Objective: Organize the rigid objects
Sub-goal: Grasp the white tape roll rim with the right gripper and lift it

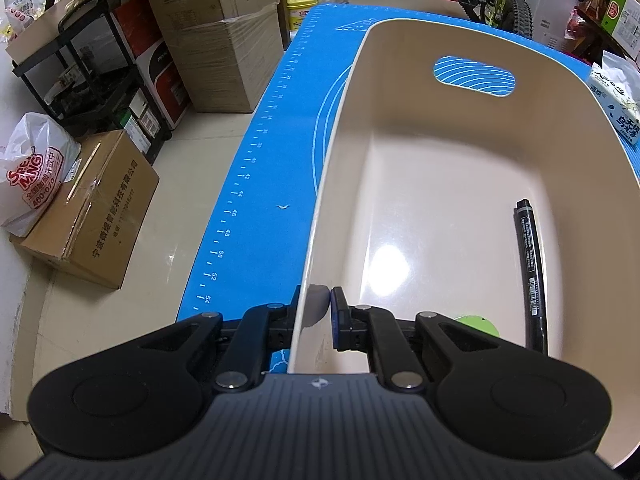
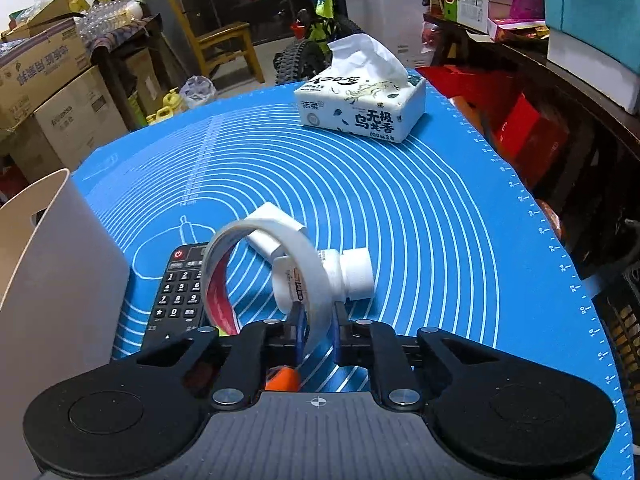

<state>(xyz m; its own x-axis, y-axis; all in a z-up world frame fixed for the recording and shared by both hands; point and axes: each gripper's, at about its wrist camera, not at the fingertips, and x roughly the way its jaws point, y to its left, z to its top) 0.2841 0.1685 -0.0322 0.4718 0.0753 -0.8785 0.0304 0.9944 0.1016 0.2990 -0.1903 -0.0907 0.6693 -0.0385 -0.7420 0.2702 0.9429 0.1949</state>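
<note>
beige plastic fills the left wrist view: the left tool point(image 1: 318, 312) is clamped on the side wall of a cream storage bin point(image 1: 344, 128), one finger outside the rim and one inside, jaws almost fully together on the thin plastic. the bin stands on a blue measuring mat point(image 1: 276, 152) spread over the worktop. a black marker pen point(image 1: 530, 268) lies along the bin's floor near its right wall, and part of a green object point(image 1: 478, 323) shows just behind the tool's right finger, too hidden to identify.

on the right wrist view, the right tool point(image 2: 318, 332) grips a white roll of tape point(image 2: 276, 276) by its band, the ring standing upright between the fingers with the jaws drawn narrow on it. a black remote control point(image 2: 176, 292) lies flat on the mat just left of the roll, beside the bin's outer wall point(image 2: 60, 264). white pipe fittings point(image 2: 352, 270) sit on the mat behind the roll; whether they touch it cannot be told. an orange object point(image 2: 282, 380) shows under the tool. a tissue pack point(image 2: 360, 110) rests well apart at the mat's far edge.
</note>
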